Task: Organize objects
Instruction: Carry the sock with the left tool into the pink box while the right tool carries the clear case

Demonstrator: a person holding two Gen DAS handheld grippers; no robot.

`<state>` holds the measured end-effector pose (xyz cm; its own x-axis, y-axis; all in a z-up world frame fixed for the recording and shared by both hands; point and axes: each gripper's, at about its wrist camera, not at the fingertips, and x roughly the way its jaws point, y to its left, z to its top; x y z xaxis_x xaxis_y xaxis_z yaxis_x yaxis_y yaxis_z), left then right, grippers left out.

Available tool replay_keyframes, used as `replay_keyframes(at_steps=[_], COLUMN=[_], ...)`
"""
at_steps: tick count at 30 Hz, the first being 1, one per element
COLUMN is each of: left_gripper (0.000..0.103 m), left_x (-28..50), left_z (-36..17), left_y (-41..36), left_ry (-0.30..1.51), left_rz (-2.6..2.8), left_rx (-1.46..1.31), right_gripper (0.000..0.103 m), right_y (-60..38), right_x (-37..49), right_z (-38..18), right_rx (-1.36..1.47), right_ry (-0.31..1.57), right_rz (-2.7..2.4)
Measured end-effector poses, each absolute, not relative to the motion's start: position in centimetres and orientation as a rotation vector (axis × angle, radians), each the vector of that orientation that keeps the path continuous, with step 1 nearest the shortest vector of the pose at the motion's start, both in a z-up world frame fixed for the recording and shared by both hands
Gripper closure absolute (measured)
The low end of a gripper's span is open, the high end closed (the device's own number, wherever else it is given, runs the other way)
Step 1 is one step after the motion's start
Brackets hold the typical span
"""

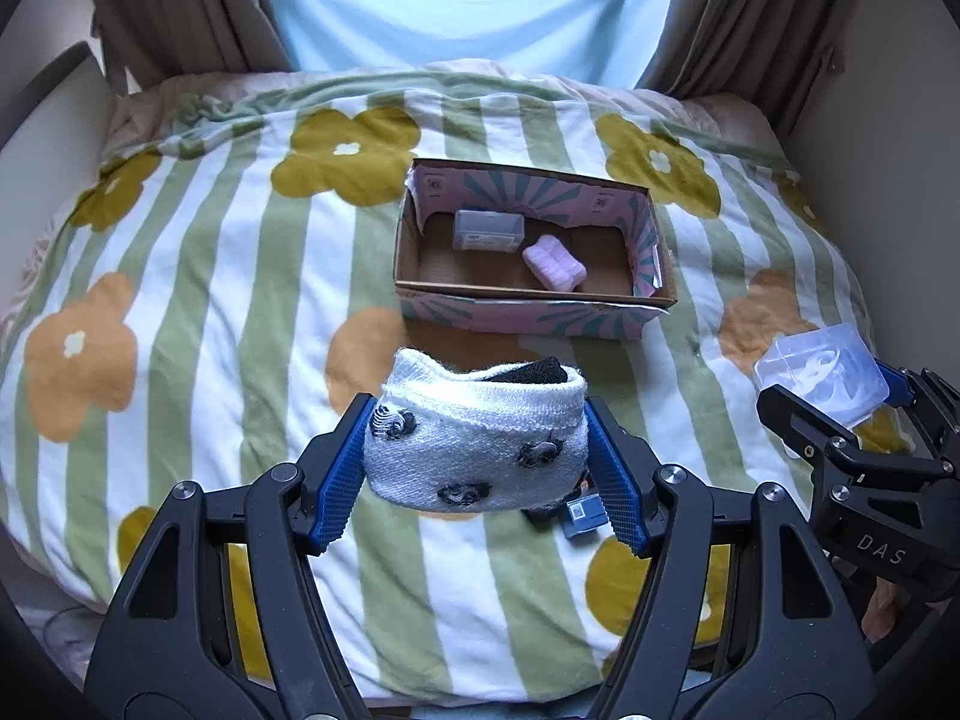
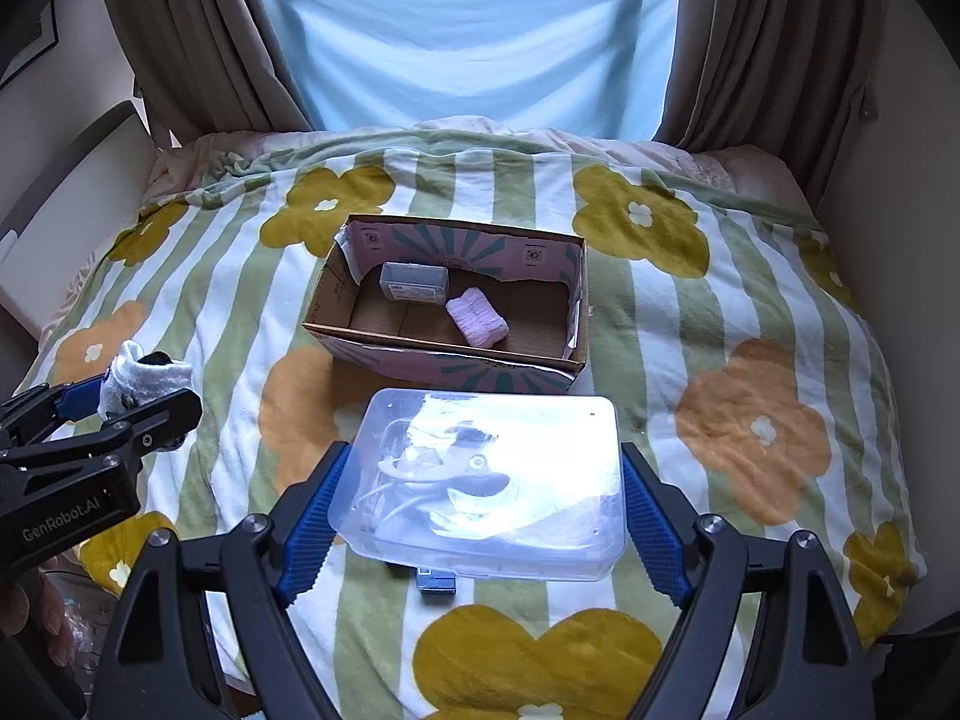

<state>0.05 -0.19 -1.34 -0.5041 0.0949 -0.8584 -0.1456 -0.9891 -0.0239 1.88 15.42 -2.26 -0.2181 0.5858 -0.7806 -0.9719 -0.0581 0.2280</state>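
Note:
My left gripper (image 1: 477,450) is shut on a rolled white sock with dark spots (image 1: 474,438), held above the blanket in front of the cardboard box (image 1: 528,315). It also shows in the right wrist view (image 2: 141,381). My right gripper (image 2: 480,498) is shut on a clear plastic case (image 2: 492,480) with white items inside, also held in front of the box (image 2: 444,369). The case shows at the right of the left wrist view (image 1: 822,372). Inside the box lie a small clear case (image 1: 487,230) and a pink roll (image 1: 553,262).
A small blue box (image 2: 437,583) lies on the flowered striped blanket (image 1: 198,300) under the grippers; it also shows in the left wrist view (image 1: 581,513). Curtains (image 2: 198,36) hang behind the bed. Walls stand close on both sides.

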Motion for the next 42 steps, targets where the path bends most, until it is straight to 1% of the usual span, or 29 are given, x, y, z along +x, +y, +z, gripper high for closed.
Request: replay_keyframes(at_steps=[11,17,23,29,34,38,42], left_gripper=[0.038,0.038,0.038,0.038,0.038,0.038,0.038], left_x=[-2.9,-7.2,-12.9,-18.9,-23.3,-26.0,-27.7], left_z=[-0.2,0.4,-0.1,-3.7,-8.5,-13.0,-17.3], left_y=[0.9,1.7,2.9,3.8,4.3,4.7,5.1], left_ry=[0.085,0.085,0.094,0.089,0.074,0.099,0.125], left_rz=[2.589,2.586,2.583,2.54,2.493,2.441,2.373], left_rx=[-1.463,-1.442,-1.449,-1.545,-1.654,-1.744,-1.839], right_gripper=[0.022,0.022,0.022,0.022,0.022,0.022,0.022], right_y=[18.9,23.7,30.0,36.8,42.0,44.8,46.5], right_x=[3.0,3.5,4.1,3.8,3.0,2.5,1.8], right_z=[-1.5,-1.2,-2.3,-5.8,-11.1,-15.4,-18.4], right_rx=[-0.552,-0.546,-0.542,-0.574,-0.63,-0.672,-0.689], right_ry=[0.9,0.882,0.919,1.0,1.109,1.209,1.283], right_rz=[1.563,1.572,1.582,1.569,1.54,1.512,1.484])
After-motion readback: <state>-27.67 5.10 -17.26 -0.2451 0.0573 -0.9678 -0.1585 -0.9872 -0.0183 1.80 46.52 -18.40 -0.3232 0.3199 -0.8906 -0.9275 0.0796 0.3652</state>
